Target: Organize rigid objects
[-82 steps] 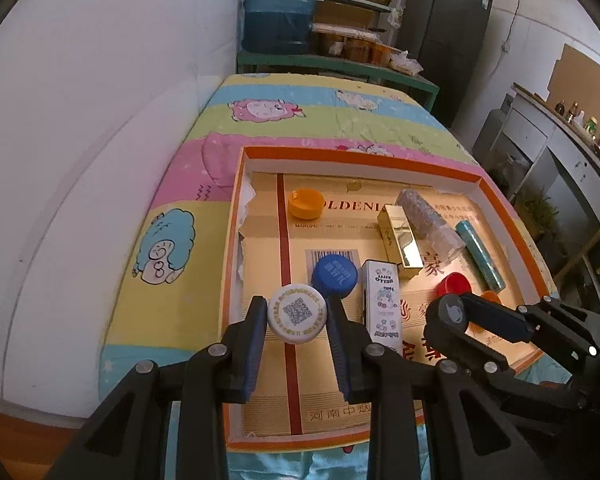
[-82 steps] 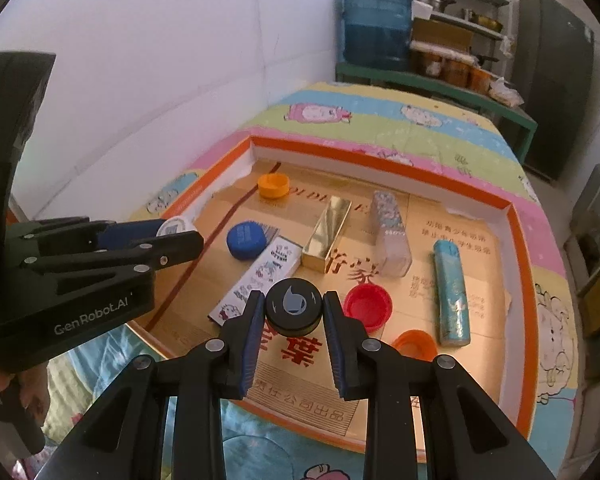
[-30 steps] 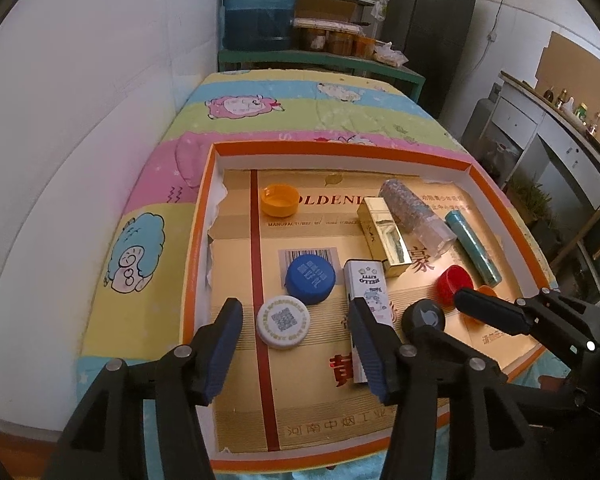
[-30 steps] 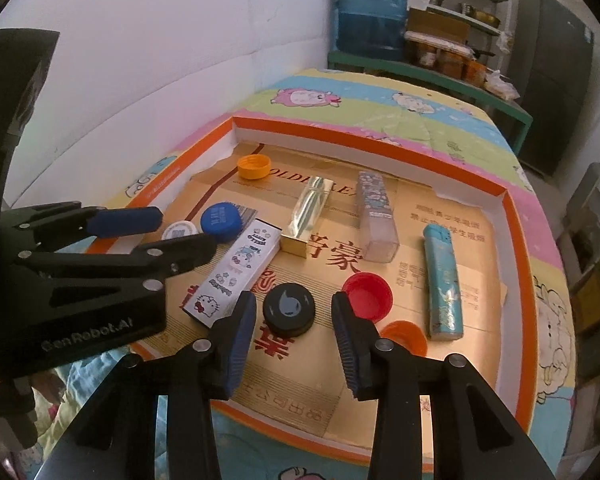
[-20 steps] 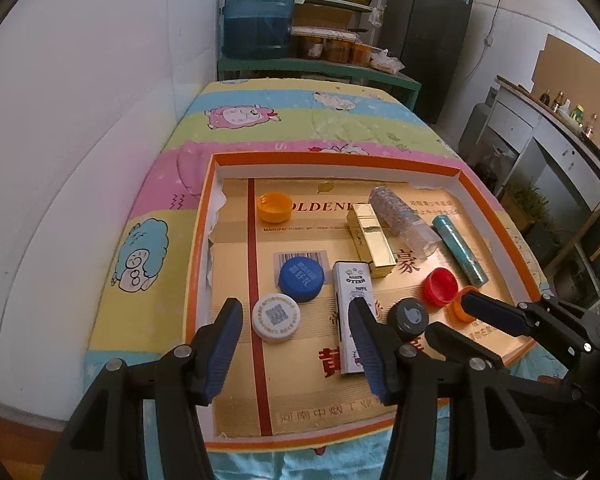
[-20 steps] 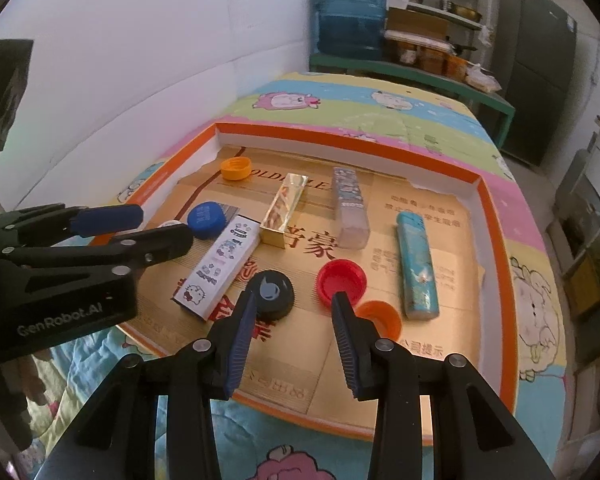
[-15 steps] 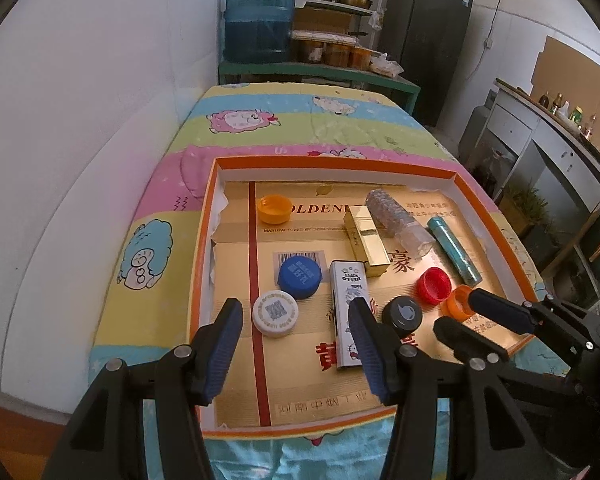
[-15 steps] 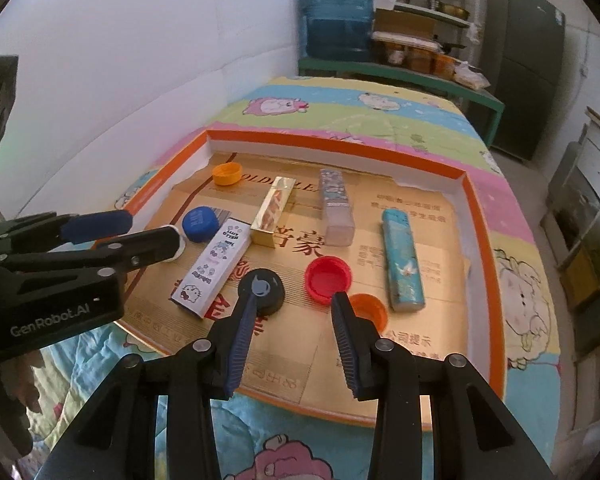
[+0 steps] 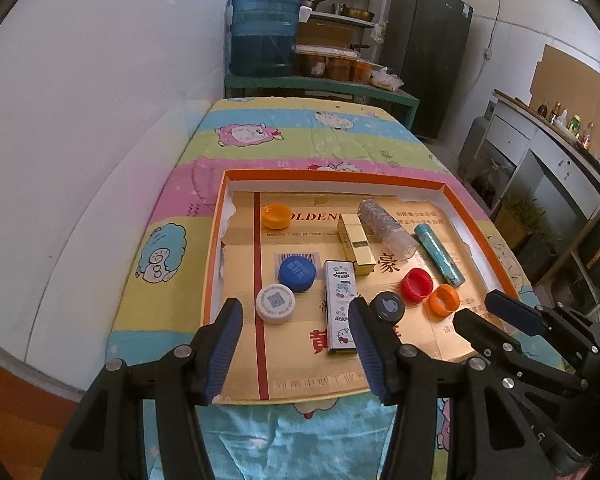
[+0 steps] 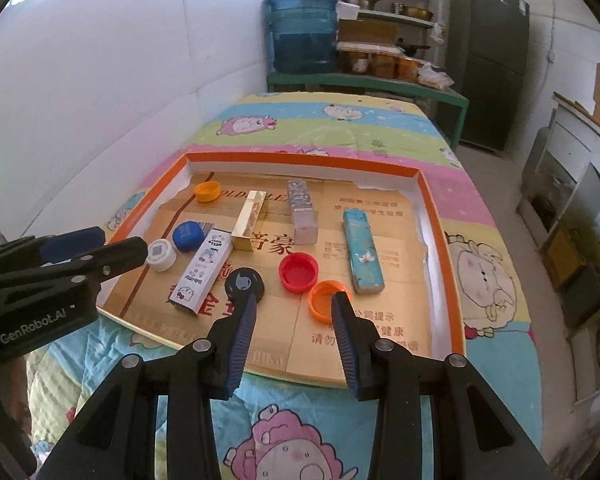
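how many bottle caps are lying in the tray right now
6, all in the tray: yellow-orange cap far left, blue cap, white cap near left, black cap, red cap, orange cap near right. None looks hidden.

Orange-rimmed tray (image 9: 332, 174), red cap (image 9: 416, 283), blue cap (image 9: 297, 273), gold box (image 9: 356, 242).

Left tool (image 9: 296, 344): black angular plastic frame, two fingers (image 9: 222, 344) wearing ribbed blue pads, silver round screws showing along the linkages. Right tool (image 10: 294, 338): same build, black frame, blue ribbed pads on the fingers (image 10: 242, 338), silver screws at the joints. White "GenRobot.AI" lettering is showing on the left tool's body in the right wrist view.
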`<state>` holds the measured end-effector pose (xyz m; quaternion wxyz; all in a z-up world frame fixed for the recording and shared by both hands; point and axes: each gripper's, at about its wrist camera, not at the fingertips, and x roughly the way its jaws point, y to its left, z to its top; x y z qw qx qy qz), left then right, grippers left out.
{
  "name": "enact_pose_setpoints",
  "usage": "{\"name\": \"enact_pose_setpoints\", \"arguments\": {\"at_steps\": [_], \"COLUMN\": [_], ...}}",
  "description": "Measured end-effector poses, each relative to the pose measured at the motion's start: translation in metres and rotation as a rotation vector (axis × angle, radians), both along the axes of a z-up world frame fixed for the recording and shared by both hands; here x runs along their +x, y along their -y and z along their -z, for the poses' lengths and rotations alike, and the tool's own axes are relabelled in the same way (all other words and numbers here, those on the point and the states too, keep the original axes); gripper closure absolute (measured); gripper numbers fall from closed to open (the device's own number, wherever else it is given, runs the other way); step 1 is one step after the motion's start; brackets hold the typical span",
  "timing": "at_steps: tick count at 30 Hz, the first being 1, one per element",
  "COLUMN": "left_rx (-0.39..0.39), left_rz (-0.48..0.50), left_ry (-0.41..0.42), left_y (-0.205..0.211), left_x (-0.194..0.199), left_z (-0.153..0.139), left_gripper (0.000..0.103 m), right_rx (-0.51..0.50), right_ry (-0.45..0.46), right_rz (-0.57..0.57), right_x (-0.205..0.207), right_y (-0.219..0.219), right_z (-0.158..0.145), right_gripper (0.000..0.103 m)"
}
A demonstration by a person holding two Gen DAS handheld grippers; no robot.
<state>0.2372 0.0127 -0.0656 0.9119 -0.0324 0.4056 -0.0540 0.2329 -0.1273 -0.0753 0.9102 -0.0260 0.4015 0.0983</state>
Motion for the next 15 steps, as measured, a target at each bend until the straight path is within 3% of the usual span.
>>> {"name": "enact_pose_setpoints", "arguments": {"at_steps": [15], "left_rx": [0.007], "left_rz": [-0.013], "left_ry": [0.047], "left_y": [0.004], "left_x": [-0.027], "left_z": [-0.019], "left_gripper": [0.048], "right_rx": [-0.001], "right_ry": [0.042], "right_rz": [0.022], "right_x": [-0.025], "right_y": [0.003], "right_z": [-0.021], "right_gripper": [0.063]}}
